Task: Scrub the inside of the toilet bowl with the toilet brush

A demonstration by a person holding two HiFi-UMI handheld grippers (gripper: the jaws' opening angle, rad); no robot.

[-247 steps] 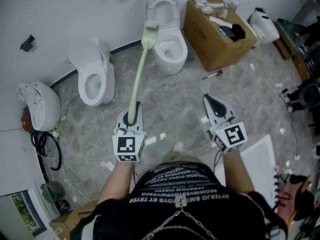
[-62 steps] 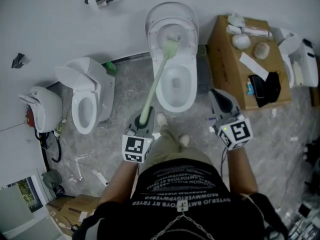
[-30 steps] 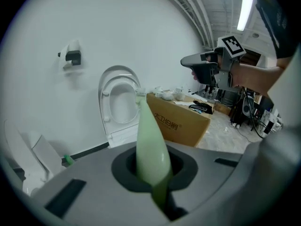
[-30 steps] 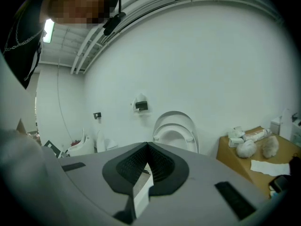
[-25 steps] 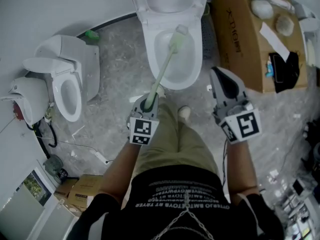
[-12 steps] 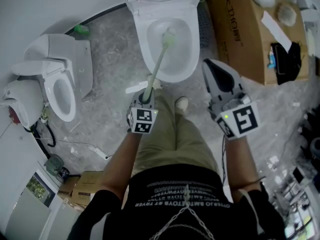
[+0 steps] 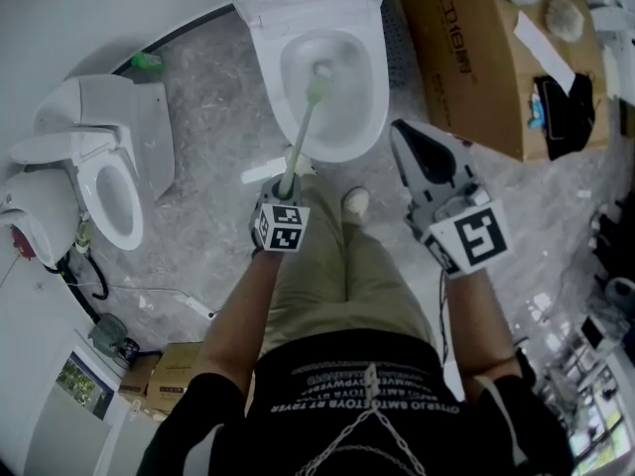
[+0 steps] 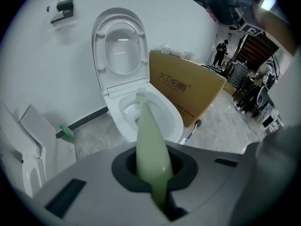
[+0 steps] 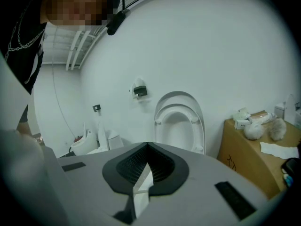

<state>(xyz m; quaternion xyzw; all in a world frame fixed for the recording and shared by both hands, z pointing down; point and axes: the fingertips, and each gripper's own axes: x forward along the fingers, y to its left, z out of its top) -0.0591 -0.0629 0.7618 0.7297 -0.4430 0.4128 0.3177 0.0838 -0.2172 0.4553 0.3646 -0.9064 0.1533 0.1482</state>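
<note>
White porcelain at the far left is a spare toilet (image 7: 109, 167), well apart from the work. The left gripper (image 7: 286, 188) has its jaws clamped on the thick end of the green brush (image 7: 301, 137), and its own view shows the handle filling the gap between them. Over the last second the brush head has dropped from the near rim to the middle of the bowl (image 7: 369, 117), and it now sits low inside, over the water. That suggests the approach is over and scrubbing can begin, or has barely begun. Whether the bristles touch the porcelain cannot be told: they are small in the head view, and in the left gripper view the handle covers most of the head. The raised lid (image 8: 117, 46) is cut off at the top of the head view. The right gripper (image 7: 409, 145) hangs beside the bowl's right side, jaws closed together with nothing between them; its view shows only the lid and wall, not the bowl. A cardboard box (image 7: 466, 58) stands further right.
</note>
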